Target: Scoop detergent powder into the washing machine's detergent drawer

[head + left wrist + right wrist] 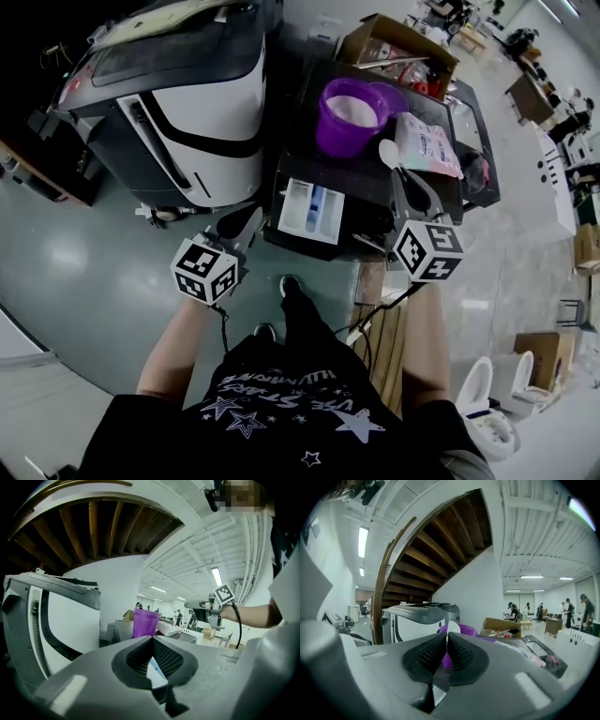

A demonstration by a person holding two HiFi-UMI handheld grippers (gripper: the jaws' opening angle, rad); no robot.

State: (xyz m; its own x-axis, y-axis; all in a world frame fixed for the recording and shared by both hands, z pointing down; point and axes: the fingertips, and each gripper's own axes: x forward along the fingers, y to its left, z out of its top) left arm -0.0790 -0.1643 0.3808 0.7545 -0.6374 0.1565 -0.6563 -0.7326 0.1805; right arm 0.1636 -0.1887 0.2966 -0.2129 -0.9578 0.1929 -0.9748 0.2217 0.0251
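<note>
Head view looks steeply down from over the person's torso, mid-range, onto washer (187, 103) & purple tub (352, 114); left gripper view & right gripper view sit low, approx level, facing fwd along own jaws, all 3 sharing tub (146, 623) (464, 630) w/ washer (70, 620) (417, 620) at left.

Purple bucket (336, 138) just behind detergent drawer (292, 210).

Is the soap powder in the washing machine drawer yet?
Not yet, it seems. Done: the right hand-held gripper is shut on the white plastic spoon. In hand: the spoon is beside the purple plastic cup of white powder; whether it is loaded is unclear. Left: tipping powder into the white-and-blue detergent drawer, where no powder shows. The left hand-held gripper is shut, empty.
</note>
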